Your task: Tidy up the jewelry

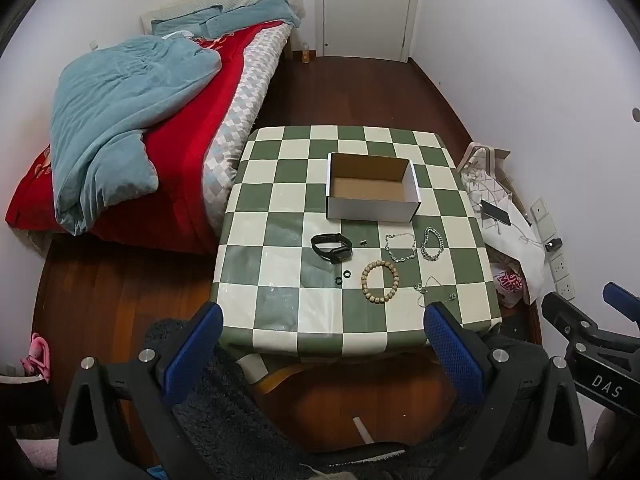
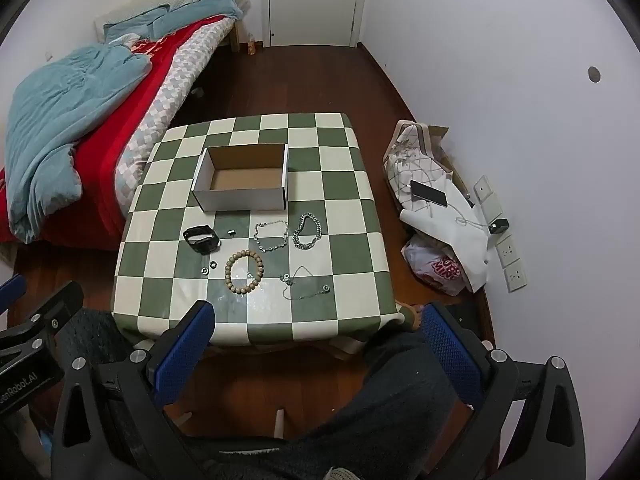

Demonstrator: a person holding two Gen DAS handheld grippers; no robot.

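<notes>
**Jewelry lot, unsorted, on table**

Risk, in our judgement: the thin chain necklace [image 2: 304, 284] may snag or slip from the fingers. We hold left gripper [image 1: 320, 344] and right gripper [image 2: 316, 340] spread wide, empty, above the near table [image 2: 352, 184] edge. Wooden bead bracelet [image 2: 244, 272], silver chains and black smart band [image 2: 202, 239] lie before the empty cardboard box [image 2: 242, 182].

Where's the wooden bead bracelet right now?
In both views, the wooden bead bracelet lies on the checkered table, between the two small black rings and the thin chain.
</notes>
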